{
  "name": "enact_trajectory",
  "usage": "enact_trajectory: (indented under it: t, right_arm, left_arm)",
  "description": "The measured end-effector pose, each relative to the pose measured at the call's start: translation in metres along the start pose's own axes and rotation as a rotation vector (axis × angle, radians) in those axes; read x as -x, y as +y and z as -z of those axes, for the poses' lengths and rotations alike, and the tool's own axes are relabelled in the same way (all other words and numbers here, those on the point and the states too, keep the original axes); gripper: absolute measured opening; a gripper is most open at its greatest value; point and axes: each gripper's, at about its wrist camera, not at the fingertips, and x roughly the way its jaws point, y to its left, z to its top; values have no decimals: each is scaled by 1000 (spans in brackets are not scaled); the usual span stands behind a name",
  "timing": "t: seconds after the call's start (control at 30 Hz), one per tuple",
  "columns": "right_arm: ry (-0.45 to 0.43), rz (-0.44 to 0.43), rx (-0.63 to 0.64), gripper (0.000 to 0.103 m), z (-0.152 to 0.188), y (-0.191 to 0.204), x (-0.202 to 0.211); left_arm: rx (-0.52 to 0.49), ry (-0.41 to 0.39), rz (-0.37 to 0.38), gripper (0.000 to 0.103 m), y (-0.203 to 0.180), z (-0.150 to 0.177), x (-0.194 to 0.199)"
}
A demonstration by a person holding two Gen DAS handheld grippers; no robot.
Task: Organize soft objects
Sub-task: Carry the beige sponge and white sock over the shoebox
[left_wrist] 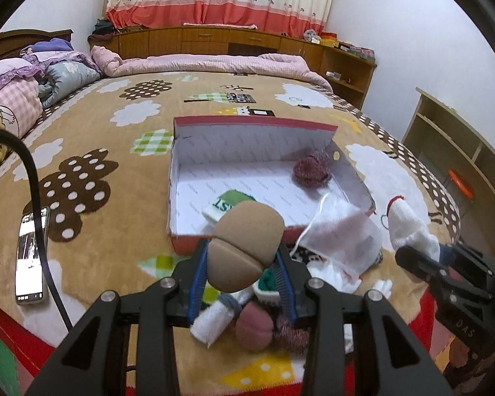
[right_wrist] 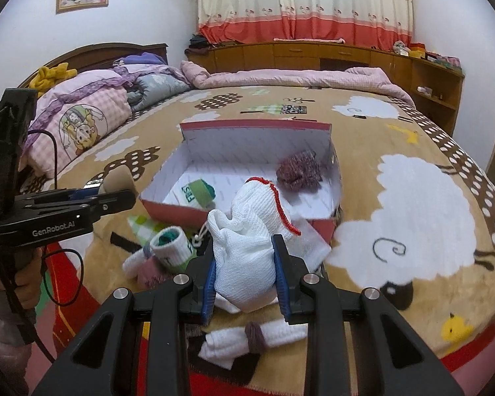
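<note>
Landmark: open red shoebox [left_wrist: 188,241] on the bed blanket [left_wrist: 122,138]. Left gripper [left_wrist: 244,274] clamped on a tan rolled sock [left_wrist: 244,247], held above the box's near edge. Right gripper [right_wrist: 247,283] clamped on a white glove with red trim [right_wrist: 250,241], also just in front of the box. Inside the box: maroon fuzzy sock ball [left_wrist: 312,169] at the far right corner, green-white sock [right_wrist: 194,194] near the front wall. More socks piled [right_wrist: 168,250] in front of the box, mesh bag [left_wrist: 343,241] by its near right corner. Phone [left_wrist: 31,254] well left of the box
</note>
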Motion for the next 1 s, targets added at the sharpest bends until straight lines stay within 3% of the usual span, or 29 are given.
enact_trajectory:
  t: [1.0]
  right_arm:
    - [-19,32,11,30,-49,-24,-43]
  left_arm:
    - [18,0,-29,40,11,-55,-62]
